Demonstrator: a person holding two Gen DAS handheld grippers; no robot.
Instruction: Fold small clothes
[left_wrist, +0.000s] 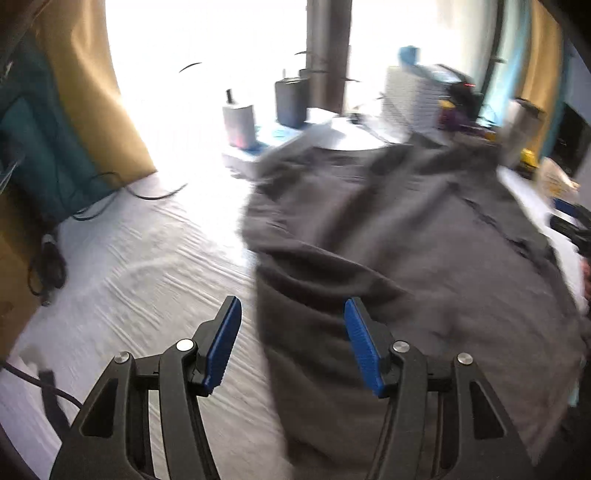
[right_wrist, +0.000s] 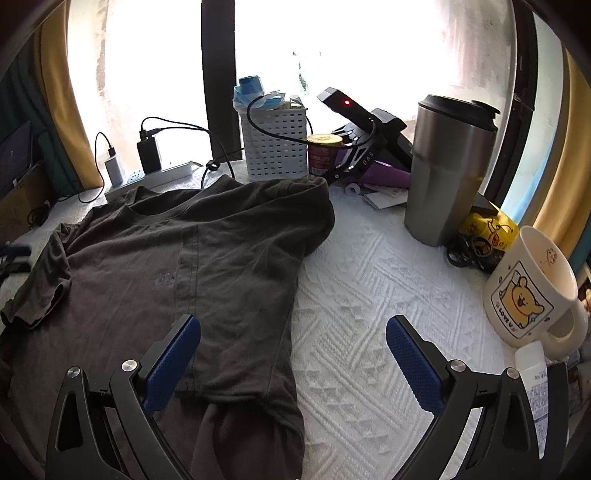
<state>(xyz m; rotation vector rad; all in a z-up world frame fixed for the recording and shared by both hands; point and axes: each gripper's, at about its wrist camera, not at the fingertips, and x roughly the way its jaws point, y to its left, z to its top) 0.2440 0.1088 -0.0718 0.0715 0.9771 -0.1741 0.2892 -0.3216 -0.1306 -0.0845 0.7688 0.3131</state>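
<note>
A dark grey T-shirt (right_wrist: 147, 266) lies flat on the white textured cover (right_wrist: 369, 295), collar toward the window, with its right side folded in over the chest. My right gripper (right_wrist: 293, 319) hovers open over the shirt's right edge near the hem, with nothing held. In the blurred left wrist view, the same T-shirt (left_wrist: 406, 240) fills the right half. My left gripper (left_wrist: 291, 302) stands open above its left edge, its blue pads (left_wrist: 225, 343) apart and clear of the cloth.
To the right stand a steel tumbler (right_wrist: 450, 173), a bear mug (right_wrist: 528, 291) and a small white bottle (right_wrist: 532, 384). At the back by the window are a white basket (right_wrist: 275, 147), a red can (right_wrist: 323, 155) and a power strip (right_wrist: 147, 177) with chargers. Cables (left_wrist: 48, 266) lie at left.
</note>
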